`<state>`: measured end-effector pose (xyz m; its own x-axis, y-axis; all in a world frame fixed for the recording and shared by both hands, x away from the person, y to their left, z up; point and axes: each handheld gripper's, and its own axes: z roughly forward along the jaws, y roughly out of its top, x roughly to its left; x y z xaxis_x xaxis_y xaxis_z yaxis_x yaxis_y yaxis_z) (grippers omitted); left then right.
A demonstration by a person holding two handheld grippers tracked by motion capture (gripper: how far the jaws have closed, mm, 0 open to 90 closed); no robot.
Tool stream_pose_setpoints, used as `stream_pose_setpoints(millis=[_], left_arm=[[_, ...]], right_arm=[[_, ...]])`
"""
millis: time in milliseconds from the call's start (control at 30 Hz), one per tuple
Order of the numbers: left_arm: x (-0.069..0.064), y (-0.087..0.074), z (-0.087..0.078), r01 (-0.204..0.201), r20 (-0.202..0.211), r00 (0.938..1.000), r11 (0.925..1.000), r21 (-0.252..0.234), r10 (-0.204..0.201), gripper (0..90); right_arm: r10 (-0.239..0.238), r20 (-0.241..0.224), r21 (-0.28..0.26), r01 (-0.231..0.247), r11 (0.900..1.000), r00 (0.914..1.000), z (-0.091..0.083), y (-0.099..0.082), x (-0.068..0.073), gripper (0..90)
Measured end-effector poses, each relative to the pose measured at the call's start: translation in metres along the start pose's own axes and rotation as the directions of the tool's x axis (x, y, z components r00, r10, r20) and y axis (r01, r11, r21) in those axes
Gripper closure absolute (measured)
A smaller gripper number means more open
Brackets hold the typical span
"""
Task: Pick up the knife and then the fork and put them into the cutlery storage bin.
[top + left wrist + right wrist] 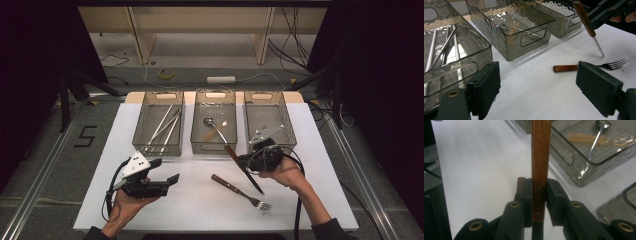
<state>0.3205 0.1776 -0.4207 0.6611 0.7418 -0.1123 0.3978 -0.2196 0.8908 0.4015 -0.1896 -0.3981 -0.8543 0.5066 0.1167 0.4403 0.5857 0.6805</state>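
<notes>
High view: three clear bins stand in a row at 12 o'clock on the white table (150,210). The left bin (141,120) holds several metal straws (165,127); the middle bin (198,122) holds a spoon (212,126) and a pale utensil; the right bin (285,117) appears empty, though the gripper in front of it hides part of its floor. The right gripper (246,162), at 3 o'clock of the table's centre, is clamped on the wooden handle of a knife (244,169), whose blade slants down toward 5 o'clock. A fork (240,192) lies loose on the table at 6 o'clock of the middle bin. The left gripper (165,172) hovers at 8 o'clock, jaws wide apart and holding nothing. Judged from this layout, the sorting is partly done: straws and spoon are binned, the knife is in hand and not yet placed, and the fork remains. Left gripper view: the two black jaws stand well apart with only bare table between them; the fork (589,67) lies at 2 o'clock beyond them, and the knife (587,26) hangs tilted at 1 o'clock, its tip close to the table, though contact cannot be told. The straws (442,50) lie in the near bin at 10 o'clock. Right gripper view: the jaws press on both sides of the knife handle (540,157), which rises to 12 o'clock; the spoon (597,137) rests in the bin (574,173) at 2 o'clock.
</notes>
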Motion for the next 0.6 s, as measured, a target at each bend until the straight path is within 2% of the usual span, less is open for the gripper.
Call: stream_pose_setpoints(millis=[100,333,433,500,600], left_arm=[[0.0,0.0,0.0,0.0,0.0,1.0,1.0,0.001,0.0,19.1],[0.0,0.0,0.0,0.0,0.0,1.0,1.0,0.002,0.0,19.1],[0.0,0.001,0.004,0.006,0.007,1.0,1.0,-0.005,-0.006,19.2],[0.0,0.005,0.01,-0.005,0.011,0.9999,1.0,-0.006,0.005,19.2],[-0.001,0.01,0.017,0.028,0.047,0.9985,0.9995,-0.015,-0.027,19.3]], right_arm=[[0.013,0.008,-0.027,-0.013,0.9995,0.9999,-0.004,-0.001,-0.004,76.9],[0.048,-0.006,-0.1,-0.048,0.9938,0.9988,-0.013,-0.004,-0.012,76.9],[0.031,-0.006,-0.116,-0.032,0.9927,0.9995,-0.015,-0.005,-0.012,76.9],[0.019,-0.007,-0.113,-0.019,0.9934,0.9998,-0.014,-0.005,-0.01,76.9],[0.008,0.001,-0.106,-0.008,0.9944,1.0,-0.013,-0.004,-0.007,76.9]])
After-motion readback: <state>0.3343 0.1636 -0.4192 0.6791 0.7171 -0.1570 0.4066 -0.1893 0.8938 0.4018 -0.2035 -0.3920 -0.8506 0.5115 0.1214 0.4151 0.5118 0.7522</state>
